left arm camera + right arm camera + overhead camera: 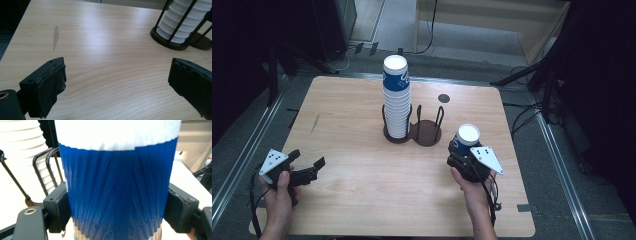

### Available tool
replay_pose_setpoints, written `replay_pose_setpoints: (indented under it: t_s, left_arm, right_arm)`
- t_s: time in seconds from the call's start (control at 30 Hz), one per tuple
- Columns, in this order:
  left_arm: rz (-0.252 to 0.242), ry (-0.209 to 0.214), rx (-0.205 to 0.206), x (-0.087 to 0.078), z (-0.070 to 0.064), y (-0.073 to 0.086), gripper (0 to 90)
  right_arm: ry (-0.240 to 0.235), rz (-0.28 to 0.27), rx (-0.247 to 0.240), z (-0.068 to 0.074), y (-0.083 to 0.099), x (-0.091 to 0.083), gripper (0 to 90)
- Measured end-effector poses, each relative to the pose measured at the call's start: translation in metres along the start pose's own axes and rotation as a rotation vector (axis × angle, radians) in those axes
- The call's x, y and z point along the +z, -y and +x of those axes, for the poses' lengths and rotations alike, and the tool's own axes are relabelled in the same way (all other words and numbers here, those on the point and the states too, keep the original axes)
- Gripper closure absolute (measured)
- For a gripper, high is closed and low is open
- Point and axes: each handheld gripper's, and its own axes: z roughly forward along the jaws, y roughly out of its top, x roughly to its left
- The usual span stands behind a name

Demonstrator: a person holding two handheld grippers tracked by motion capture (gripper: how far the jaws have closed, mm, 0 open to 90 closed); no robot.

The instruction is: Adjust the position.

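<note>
pale wood of the table (362, 200) is lying under both grippers. near the right edge, the right gripper (467, 159) is clamping its jaws on the sides of a blue and white paper cup (117, 187), holding it upright. toward the near left corner, the left gripper (307, 167) is hovering with jaws wide apart, gripping nothing. a cup stack (396, 97) is standing in a black wire holder (428, 132) at the middle.

The light wood counter (362, 200) carries a dark smear (56, 37) near its left side and a round dark spot (443, 98) toward the far edge. Black cables (522, 120) trail over the grey floor (562, 190) around it.
</note>
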Motion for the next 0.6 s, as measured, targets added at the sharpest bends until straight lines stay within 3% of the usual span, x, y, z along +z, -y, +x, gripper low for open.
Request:
replay_pose_setpoints:
  t_s: [0.23, 0.37, 0.6]
  left_arm:
    - [-0.012, 0.065, 0.019, 0.000, -0.017, -0.016, 2.3]
    - [-0.019, 0.103, 0.009, 0.003, -0.026, -0.025, 2.3]
    - [-0.012, 0.140, 0.052, 0.012, -0.046, -0.040, 2.2]
  right_arm:
    - [-0.013, 0.010, -0.019, 0.011, 0.003, 0.003, 19.6]
    - [-0.019, 0.016, -0.026, 0.017, 0.006, 0.005, 19.7]
    - [-0.032, 0.027, -0.043, 0.028, 0.012, 0.007, 19.7]
